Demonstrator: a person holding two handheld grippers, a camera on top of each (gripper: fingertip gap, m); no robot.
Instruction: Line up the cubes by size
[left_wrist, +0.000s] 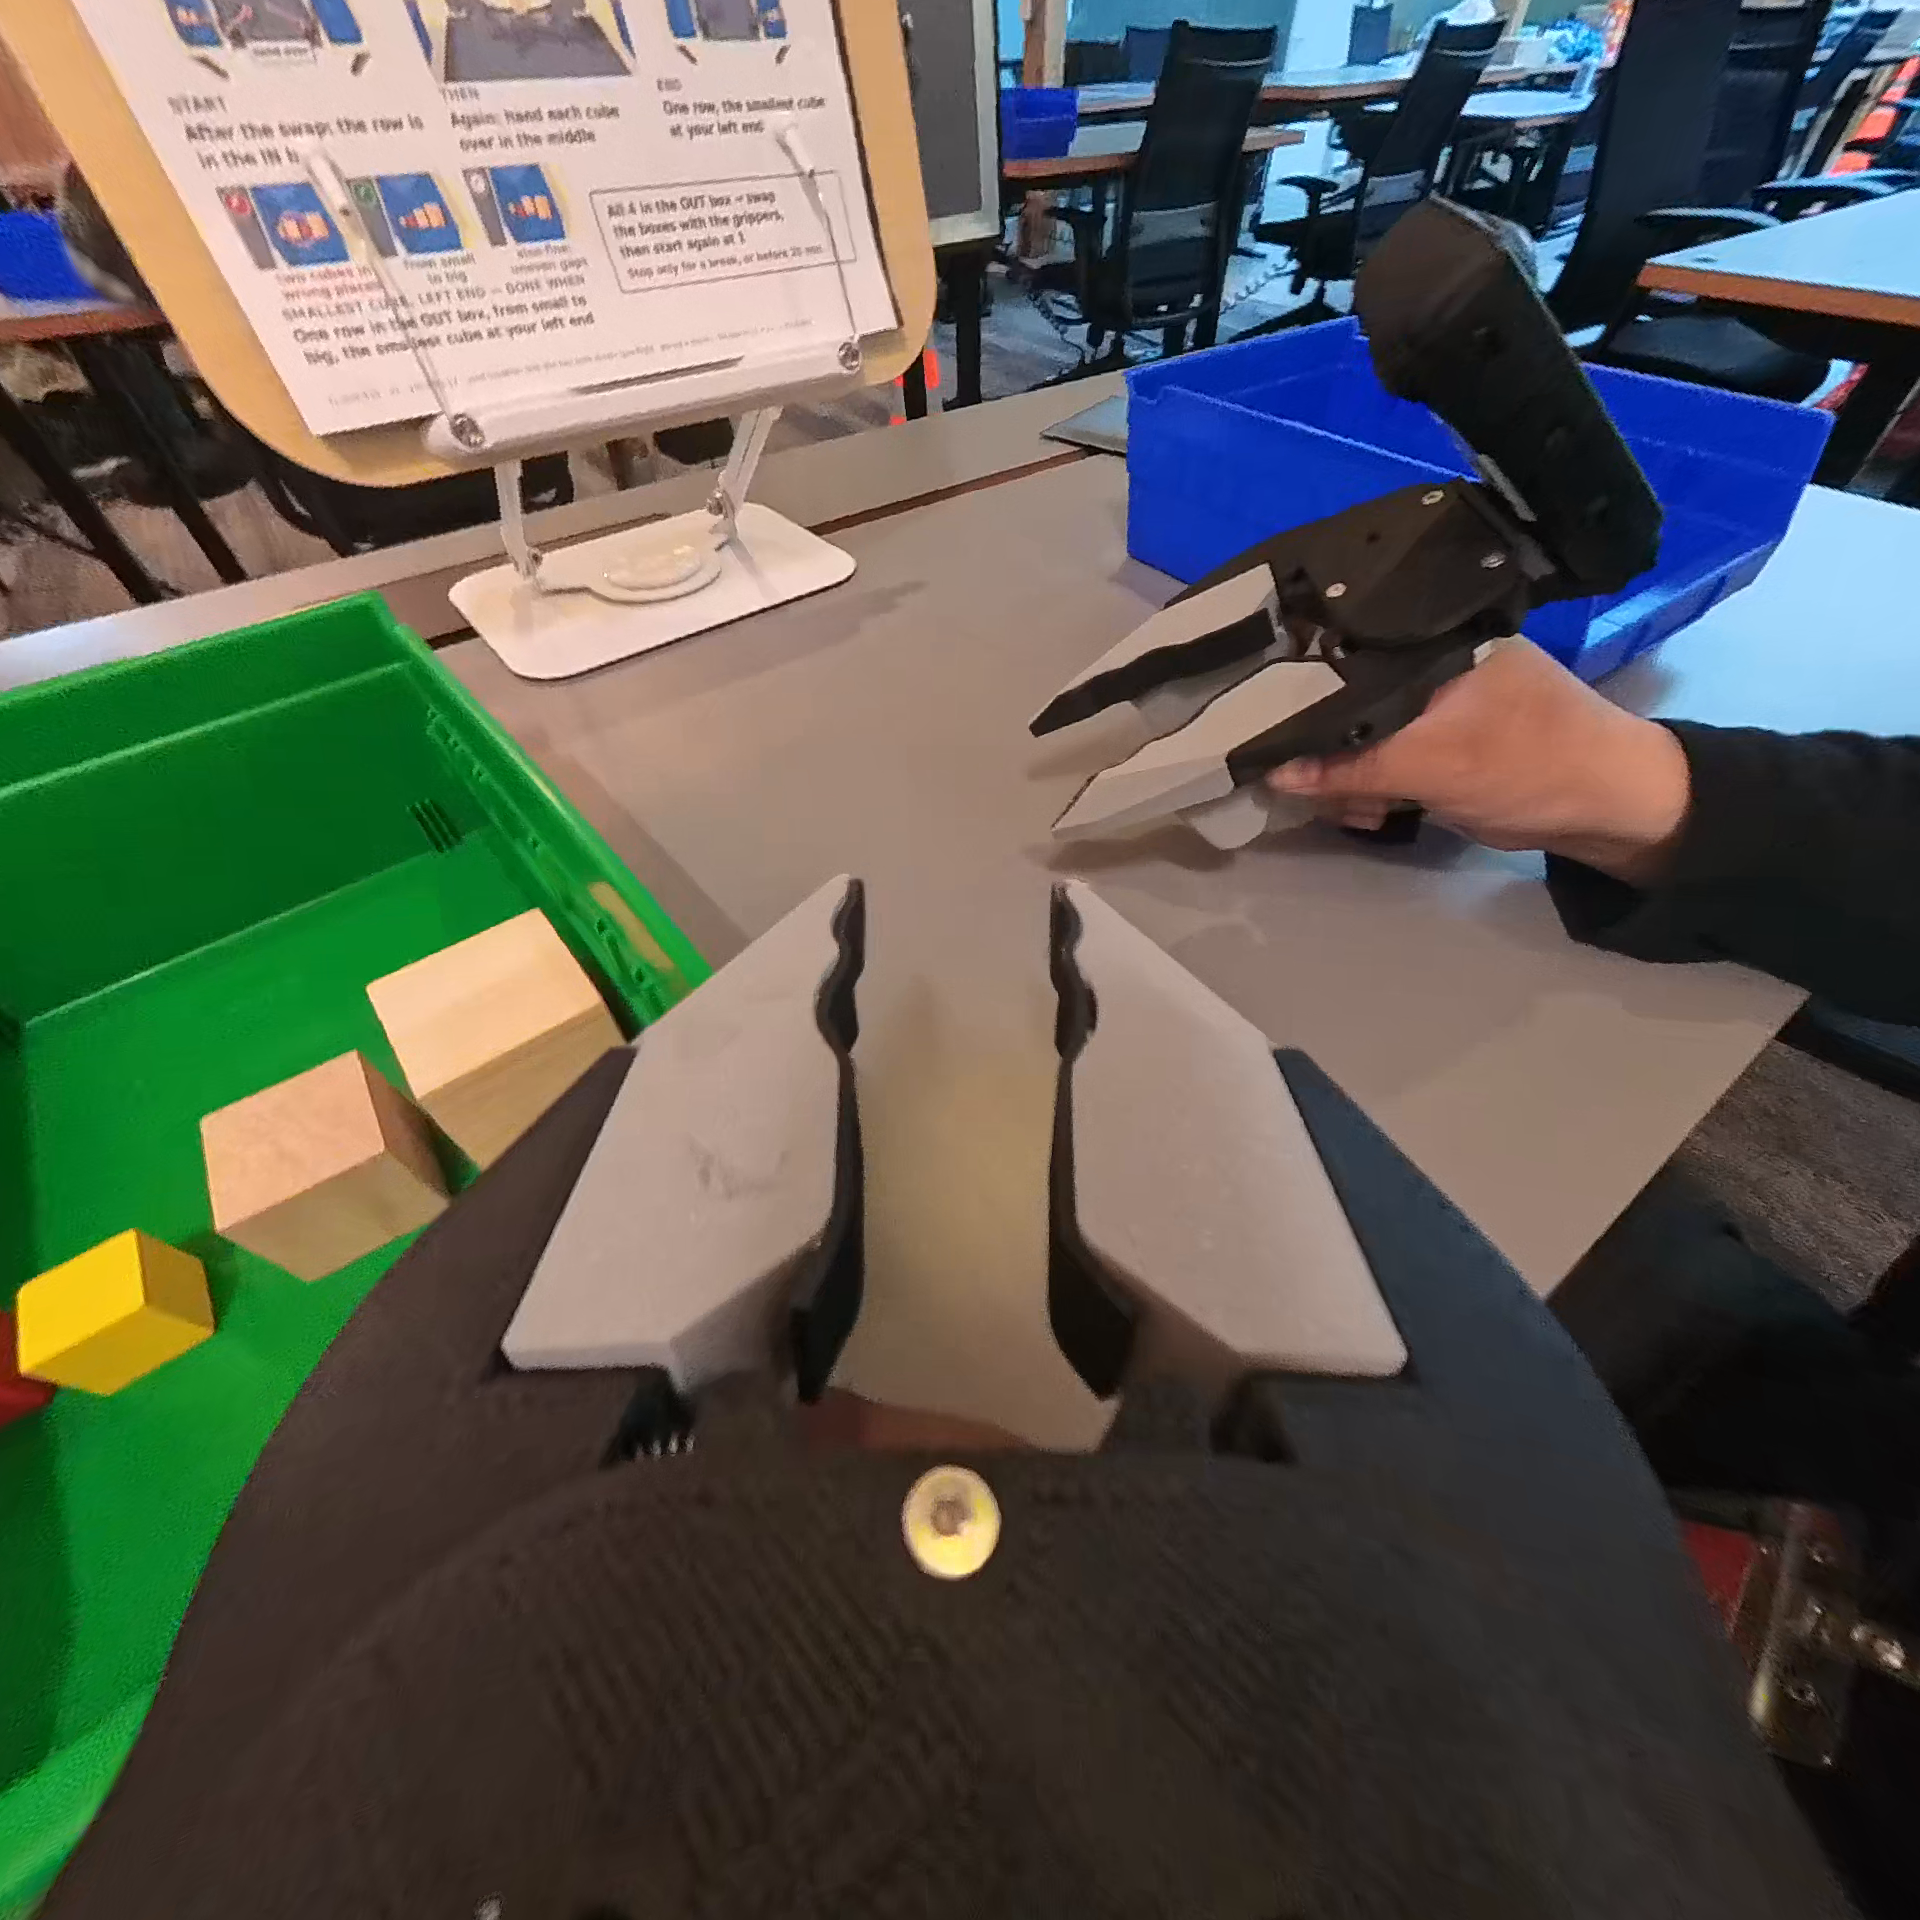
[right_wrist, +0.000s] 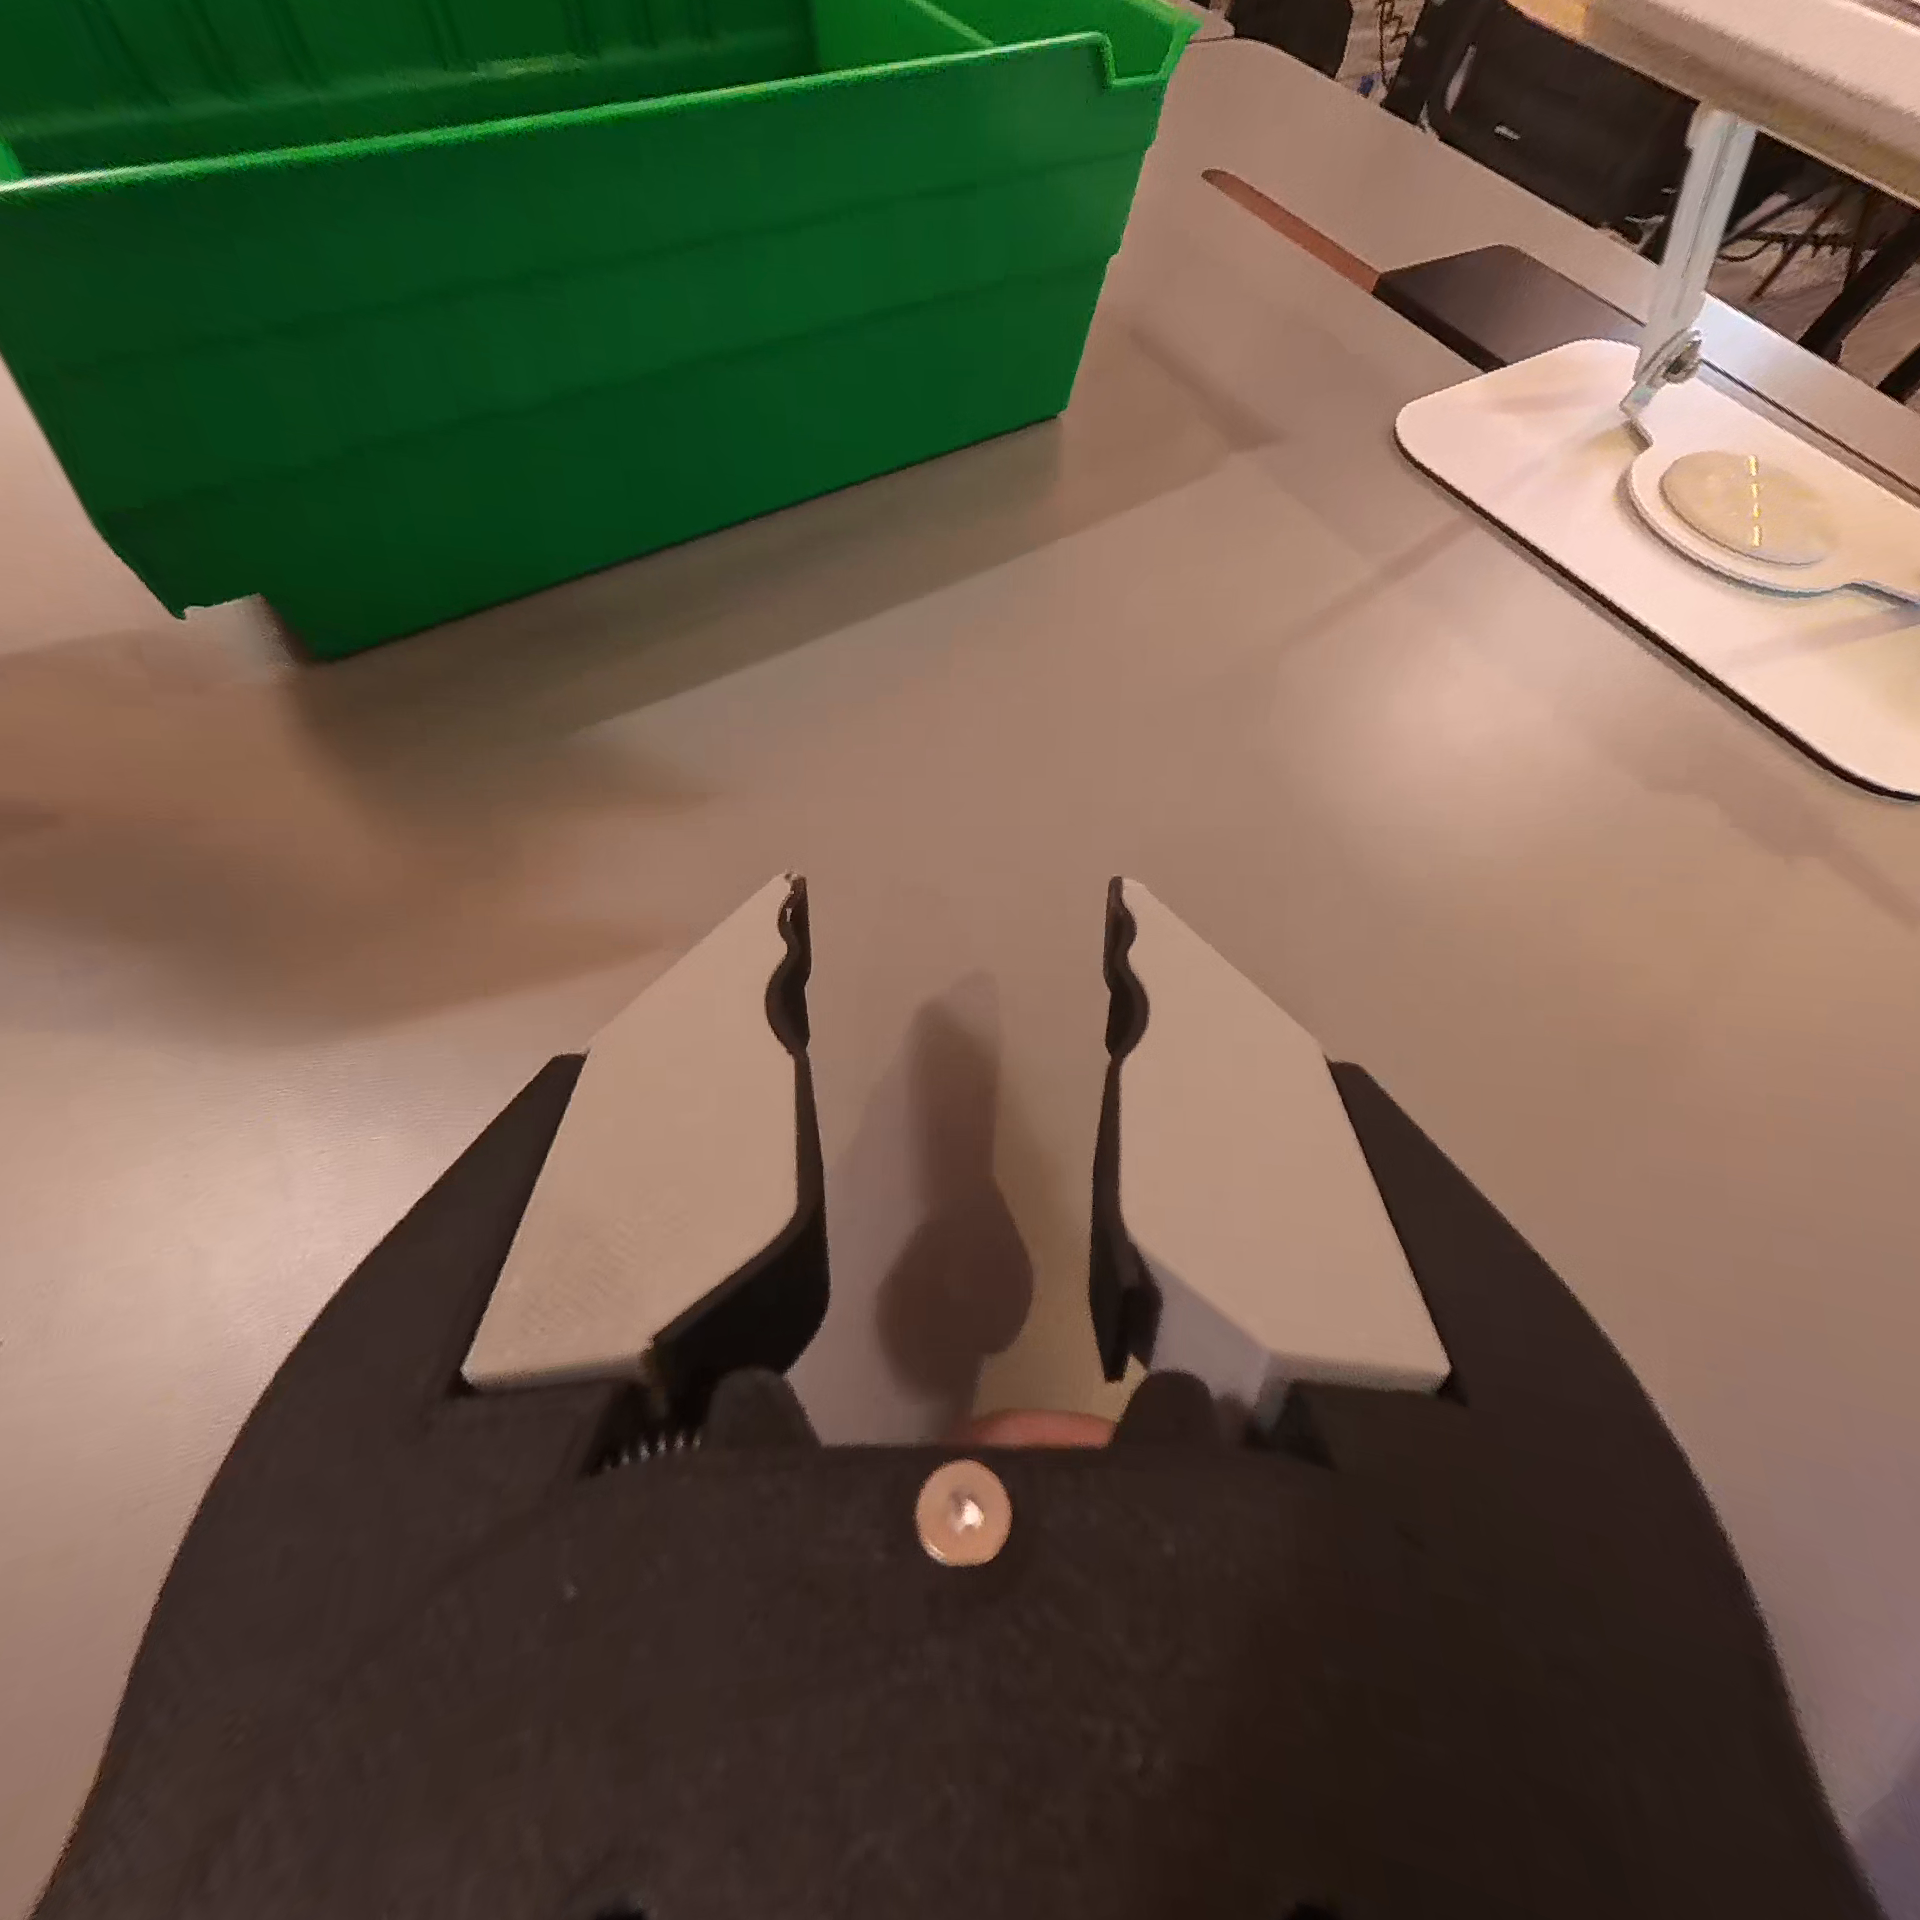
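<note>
An office with desks and black chairs lies behind a grey worktop (left_wrist: 935, 748), where a white stand (left_wrist: 655, 582) holds an instruction sheet. On the left sits a green bin (left_wrist: 260, 748); far right, a blue bin (left_wrist: 1299, 447), whose contents cannot be seen from here.

The cubes are all in the green bin, in a slanting row: a large pale wood cube (left_wrist: 488, 997), a smaller wood cube (left_wrist: 312, 1153) just beside it, a yellow cube (left_wrist: 109, 1309) smaller again, and a sliver of a red cube (left_wrist: 16, 1382) at the frame edge, touching the yellow one. The right wrist view shows only the bin's outer wall (right_wrist: 582, 343).

The left claw (left_wrist: 954, 914) is released and empty over bare worktop, just right of the bin. The right claw (right_wrist: 951, 894), also seen in a hand (left_wrist: 1475, 758) across the worktop, is likewise released and empty.

The cubes look rigid and light, likely smooth-faced, so they may slip if pinched on edges. Best taken across two opposite flat faces, from above. The large one probably needs nearly the full opening; the small ones sit close together, leaving little room for a finger between.
</note>
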